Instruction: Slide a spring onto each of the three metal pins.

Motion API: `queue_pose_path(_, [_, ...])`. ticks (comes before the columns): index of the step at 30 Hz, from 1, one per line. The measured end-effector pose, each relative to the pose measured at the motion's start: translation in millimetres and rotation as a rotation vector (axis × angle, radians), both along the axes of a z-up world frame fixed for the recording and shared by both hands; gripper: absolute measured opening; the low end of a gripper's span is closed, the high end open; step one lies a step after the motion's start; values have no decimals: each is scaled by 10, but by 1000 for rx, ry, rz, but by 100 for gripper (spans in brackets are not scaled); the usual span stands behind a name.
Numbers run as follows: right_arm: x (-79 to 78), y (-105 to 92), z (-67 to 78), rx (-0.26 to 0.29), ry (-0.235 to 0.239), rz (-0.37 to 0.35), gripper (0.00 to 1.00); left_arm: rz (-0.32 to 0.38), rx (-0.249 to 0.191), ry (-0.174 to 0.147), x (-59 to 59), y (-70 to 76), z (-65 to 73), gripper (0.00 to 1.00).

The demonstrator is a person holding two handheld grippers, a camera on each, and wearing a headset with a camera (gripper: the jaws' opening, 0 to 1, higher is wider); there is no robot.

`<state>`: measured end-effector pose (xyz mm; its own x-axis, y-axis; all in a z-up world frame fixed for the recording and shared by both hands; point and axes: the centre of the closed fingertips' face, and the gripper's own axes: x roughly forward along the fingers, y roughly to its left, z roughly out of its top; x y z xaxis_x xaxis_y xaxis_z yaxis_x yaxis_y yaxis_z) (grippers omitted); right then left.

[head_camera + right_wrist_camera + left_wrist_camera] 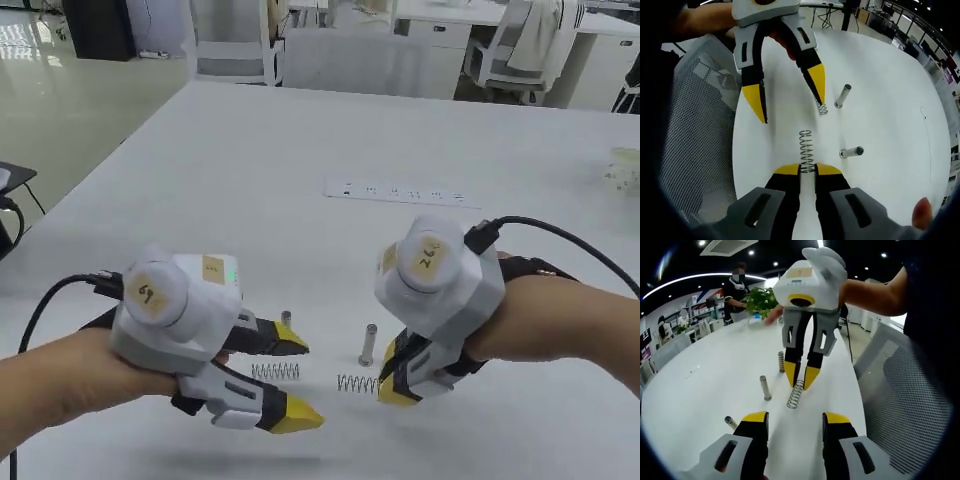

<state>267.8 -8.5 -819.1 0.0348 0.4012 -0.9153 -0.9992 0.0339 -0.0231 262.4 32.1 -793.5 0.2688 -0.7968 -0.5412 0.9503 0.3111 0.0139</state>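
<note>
R gripper [807, 170] is pinched narrow on one end of a spring [806, 145]. The rest of the coil pokes fwd, low over the white table [250, 180]. L gripper [295, 381] is spread wide and grips nothing, w/ a second spring [275, 372] flat on the table between its jaws. A pin [370, 343] stands upright beside the R gripper, and a second pin [286, 320] is just past the L tips. Both are bare. In the left gripper view a third coil [781, 361] stands behind the R gripper, poss. on a pin, too small to tell.
</note>
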Motion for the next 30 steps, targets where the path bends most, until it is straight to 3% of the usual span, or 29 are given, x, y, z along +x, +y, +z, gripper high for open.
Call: queue_pose_path(30, [-110,140,102,20,-20,44,8,-61,-1,-60,-33,-194,-33,11])
